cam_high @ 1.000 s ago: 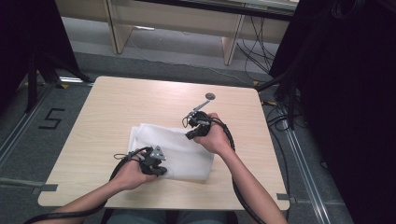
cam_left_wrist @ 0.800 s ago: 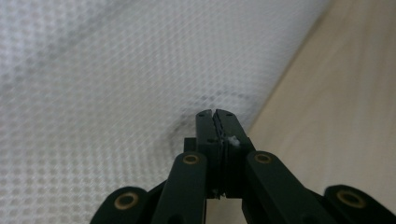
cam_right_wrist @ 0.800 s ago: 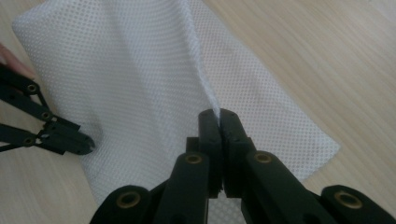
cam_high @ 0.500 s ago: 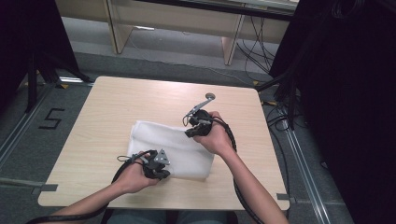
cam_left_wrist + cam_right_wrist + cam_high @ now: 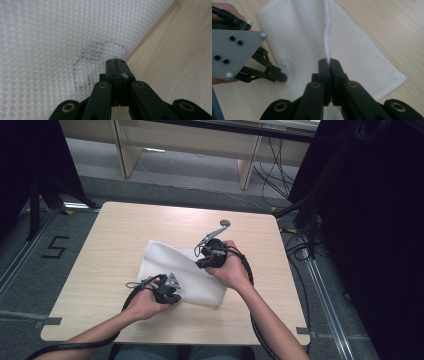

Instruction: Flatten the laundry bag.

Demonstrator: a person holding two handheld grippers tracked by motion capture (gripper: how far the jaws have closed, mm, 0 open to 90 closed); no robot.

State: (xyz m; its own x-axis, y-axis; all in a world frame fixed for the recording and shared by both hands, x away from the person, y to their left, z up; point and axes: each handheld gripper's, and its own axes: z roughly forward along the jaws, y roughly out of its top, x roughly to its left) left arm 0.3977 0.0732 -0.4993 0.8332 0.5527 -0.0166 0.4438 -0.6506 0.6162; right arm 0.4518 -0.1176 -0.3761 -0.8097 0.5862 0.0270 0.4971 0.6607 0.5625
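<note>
1. The white mesh cloth (image 5: 180,275) lay spread near the middle of the table (image 5: 115,240), one edge lifted off the surface.
2. It looked light, limp and open-weave; it would likely sag and fold wherever it was unsupported, so edges and corners seemed the best places to pinch.
3. The right tongs (image 5: 329,62) were clamped together on a raised fold of the cloth.
4. The left tongs (image 5: 115,63) were closed at the cloth's near edge, apparently nipping it against the table.
5. A small metal lever-like piece (image 5: 216,230) lay just beyond the right hand (image 5: 231,270); nothing else crowded the cloth.
</note>
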